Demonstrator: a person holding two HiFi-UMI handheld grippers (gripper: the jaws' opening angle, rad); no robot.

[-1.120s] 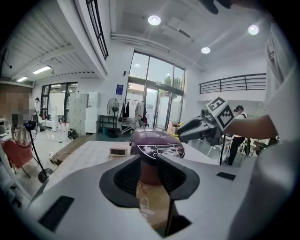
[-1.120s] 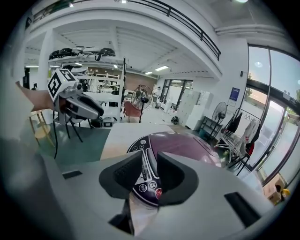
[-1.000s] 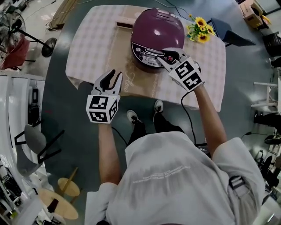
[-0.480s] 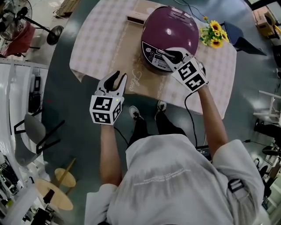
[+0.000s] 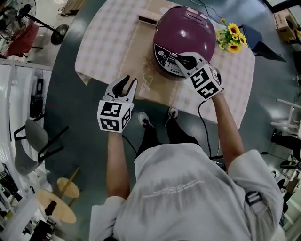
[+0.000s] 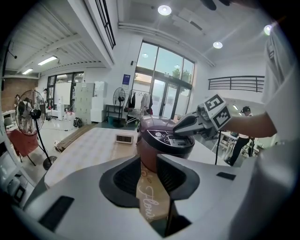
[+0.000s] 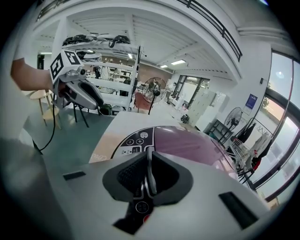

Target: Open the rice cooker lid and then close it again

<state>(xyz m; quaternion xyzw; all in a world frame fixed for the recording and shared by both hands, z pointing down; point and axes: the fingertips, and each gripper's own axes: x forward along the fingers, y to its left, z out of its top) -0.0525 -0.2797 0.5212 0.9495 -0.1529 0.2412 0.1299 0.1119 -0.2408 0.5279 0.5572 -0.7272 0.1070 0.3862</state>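
The right hand-held gripper [image 5: 180, 60] rests its tips on the front panel of the rice cooker [image 5: 184, 33], and its jaws have just been closing to a narrow, empty slit. It is probably about to press the lid release, as the lid is still down. To its left, the left hand-held gripper [image 5: 125, 84] hangs wide and empty.

Your scene is bright: round ceiling lamps [image 6: 164, 10] and tall windows [image 6: 164, 70] light it. Gripper views warp, corners black. Glare spots the glossy purple rice cooker [image 5: 184, 33].
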